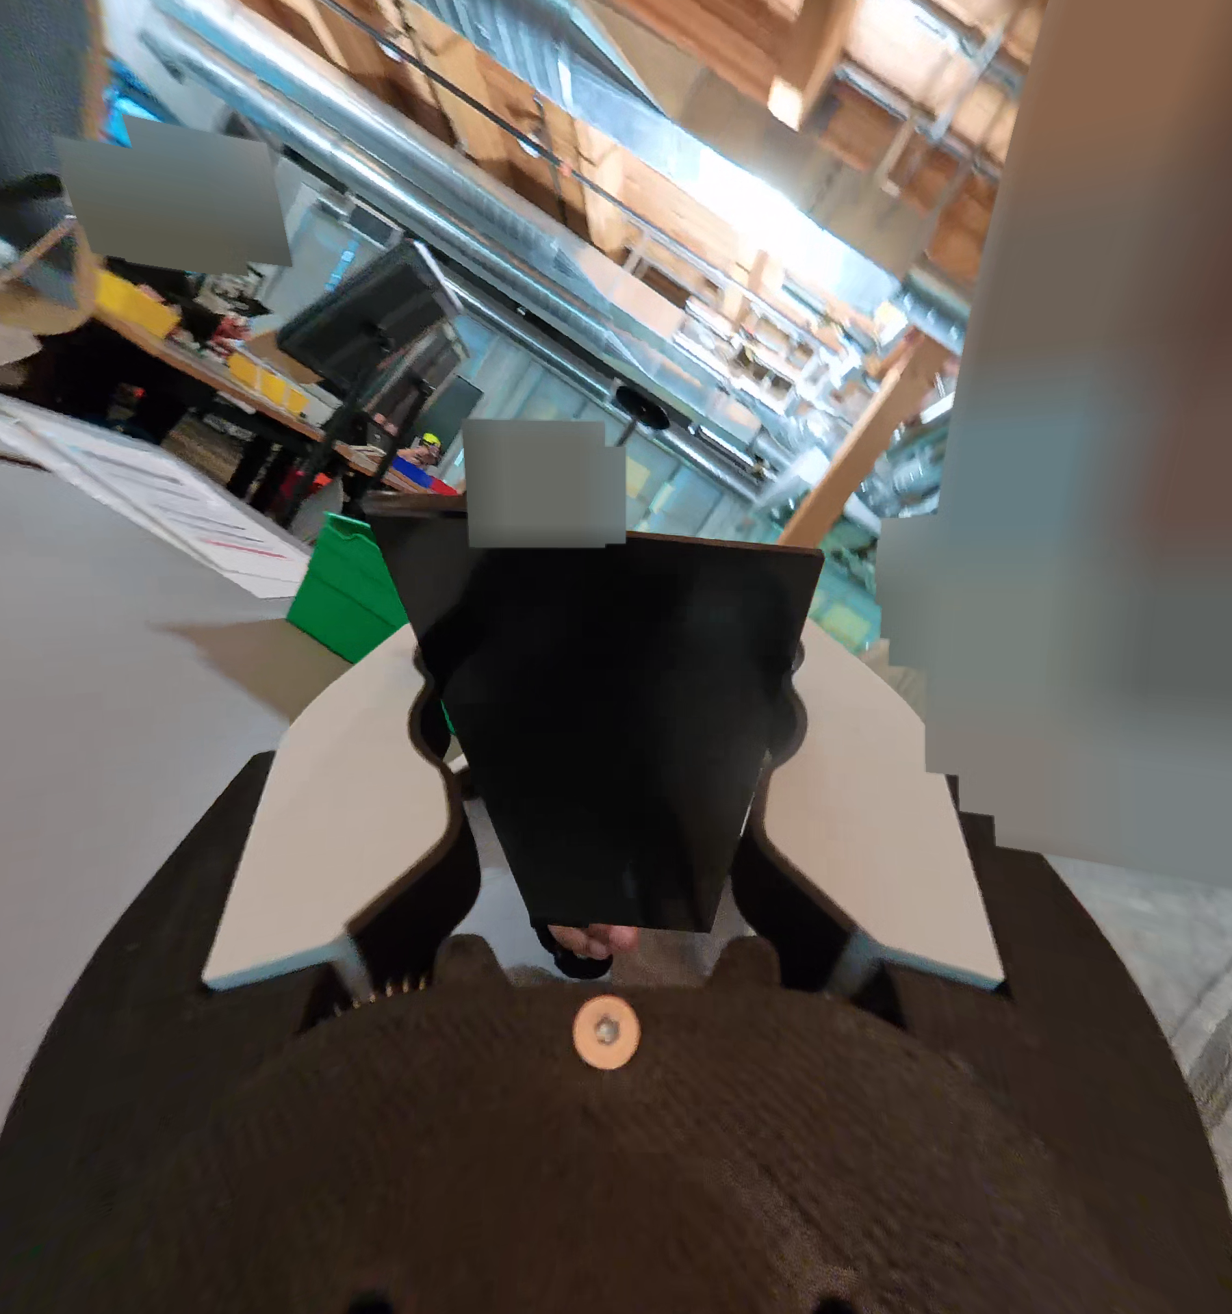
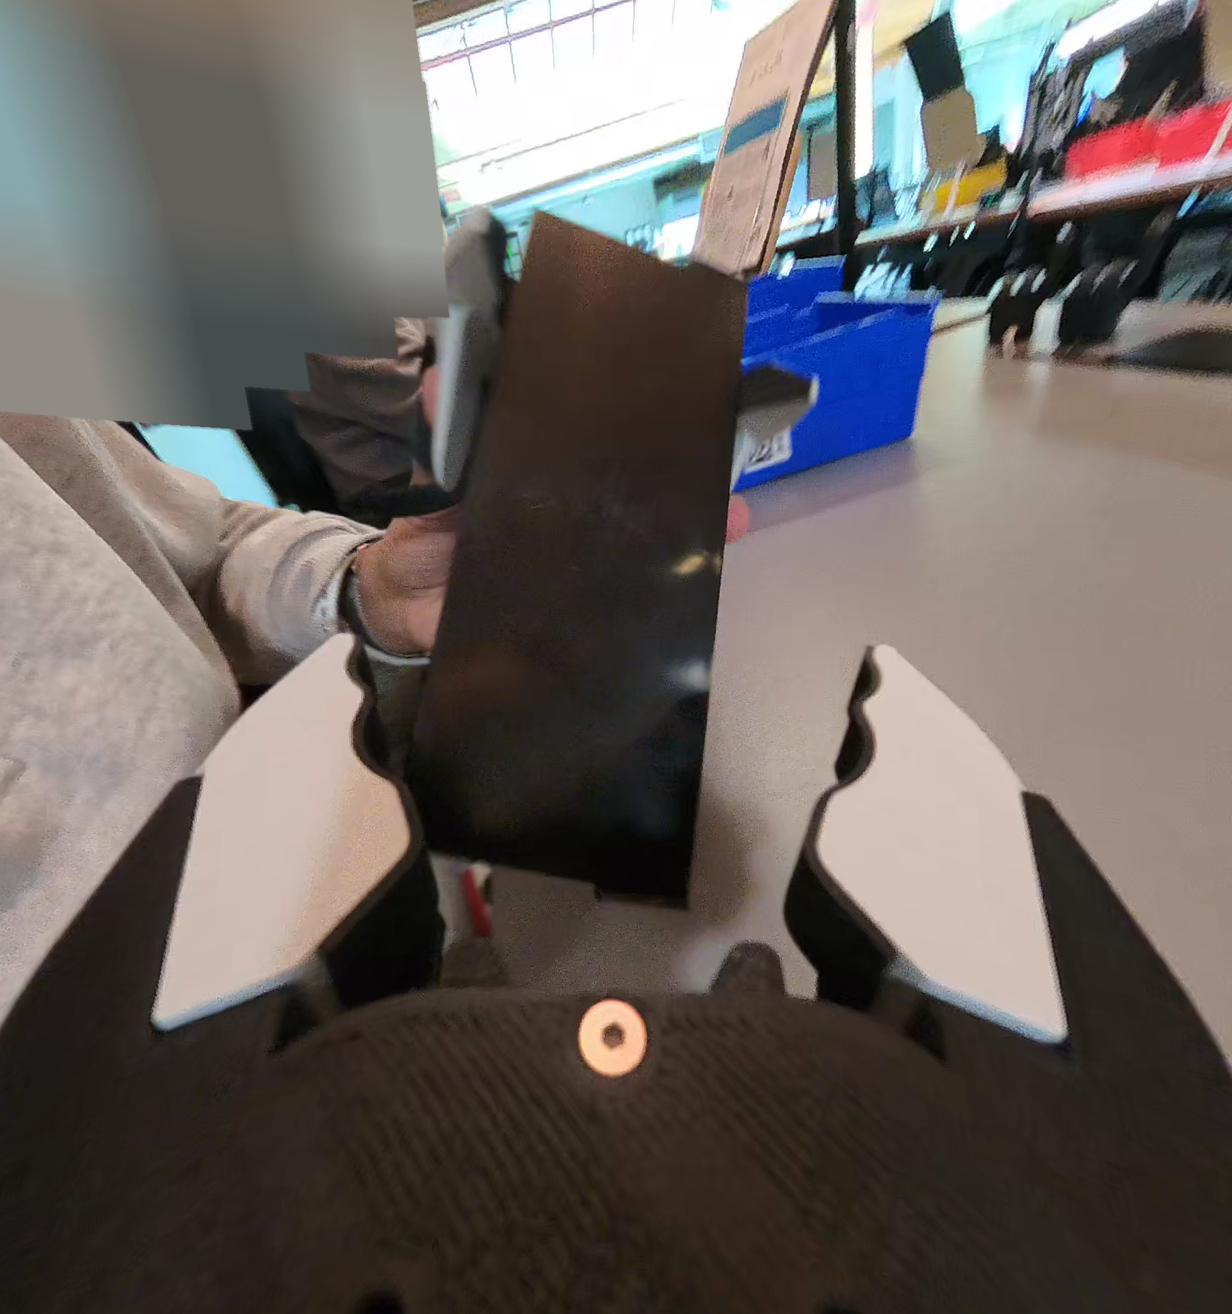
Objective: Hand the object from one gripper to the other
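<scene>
And here's the black box (image 1: 602,725), long and flat-sided, clamped between the fingers of the left gripper (image 1: 606,711) and lifted clear of the grey table (image 1: 101,711). From the right wrist view the same box (image 2: 585,554) stands tall and slightly tilted, its lower end sitting inside the wide-spread right gripper (image 2: 609,718). That gripper's left finger (image 2: 293,818) is at, or very nearly at, the box's side, while the right finger (image 2: 947,839) stands well apart from it, so nothing is held there yet.

How will it handle? It looks rigid, hard-edged and glossy, so probably slick under the pads, and light enough to be held by one end. I'd take it across the two narrow sides near the lower end, squarely, since a skewed grip could let it pivot.

What's hard to read: behind the box a hand (image 2: 407,576) shows, but the left gripper itself is mostly hidden there. The box's far end is lost behind a blur patch in the left view. Beyond the box sit a blue bin (image 2: 855,377) and a green bin (image 1: 346,590), contents unclear.
</scene>
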`<control>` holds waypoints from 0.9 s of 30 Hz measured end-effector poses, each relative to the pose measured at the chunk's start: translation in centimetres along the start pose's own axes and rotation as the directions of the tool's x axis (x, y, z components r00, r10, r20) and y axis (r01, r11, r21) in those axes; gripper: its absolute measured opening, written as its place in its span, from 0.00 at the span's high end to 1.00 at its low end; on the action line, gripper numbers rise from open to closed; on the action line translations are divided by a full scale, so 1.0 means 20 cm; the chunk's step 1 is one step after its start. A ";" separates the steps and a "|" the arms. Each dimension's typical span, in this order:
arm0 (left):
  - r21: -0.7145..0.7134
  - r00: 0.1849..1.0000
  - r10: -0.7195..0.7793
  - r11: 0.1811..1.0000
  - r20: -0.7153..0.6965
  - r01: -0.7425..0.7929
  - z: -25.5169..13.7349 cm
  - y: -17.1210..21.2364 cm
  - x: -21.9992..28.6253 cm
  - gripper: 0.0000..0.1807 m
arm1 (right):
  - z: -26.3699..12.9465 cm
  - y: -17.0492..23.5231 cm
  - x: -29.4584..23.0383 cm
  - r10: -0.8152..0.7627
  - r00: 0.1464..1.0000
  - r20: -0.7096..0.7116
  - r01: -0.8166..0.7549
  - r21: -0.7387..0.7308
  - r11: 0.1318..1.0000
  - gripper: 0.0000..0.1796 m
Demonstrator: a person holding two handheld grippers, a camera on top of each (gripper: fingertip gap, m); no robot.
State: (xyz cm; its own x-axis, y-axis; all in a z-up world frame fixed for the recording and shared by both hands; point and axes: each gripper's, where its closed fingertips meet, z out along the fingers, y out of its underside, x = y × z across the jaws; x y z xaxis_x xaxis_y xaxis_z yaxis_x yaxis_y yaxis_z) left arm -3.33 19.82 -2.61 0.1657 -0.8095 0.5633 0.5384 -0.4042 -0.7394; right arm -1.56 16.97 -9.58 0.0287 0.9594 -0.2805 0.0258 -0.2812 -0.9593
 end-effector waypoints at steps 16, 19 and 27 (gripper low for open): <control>0.387 0.815 -0.573 0.733 -0.092 0.559 -0.13 -0.07 -0.19 0.49 | -0.01 -0.13 -0.09 -0.739 0.633 -0.232 0.749 -0.059 0.660 0.68; 0.355 0.799 -0.594 0.729 -0.096 0.585 -0.09 -0.02 -0.18 0.51 | -0.03 -0.13 -0.07 -0.768 0.581 -0.270 0.773 -0.112 0.625 0.87; 0.233 0.833 -0.541 0.801 -0.113 0.552 -0.04 0.03 -0.11 0.45 | -0.14 -0.24 0.00 -0.513 0.791 -0.334 0.545 0.004 0.838 0.99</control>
State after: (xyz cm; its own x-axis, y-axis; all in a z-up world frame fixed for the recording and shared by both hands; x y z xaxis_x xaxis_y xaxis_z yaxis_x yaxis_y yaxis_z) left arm -4.00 21.09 -4.51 -0.2467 -0.5037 0.8279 0.7152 -0.6711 -0.1952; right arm 1.02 18.28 -4.84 0.3429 0.8962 0.2815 0.0338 0.2877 -0.9571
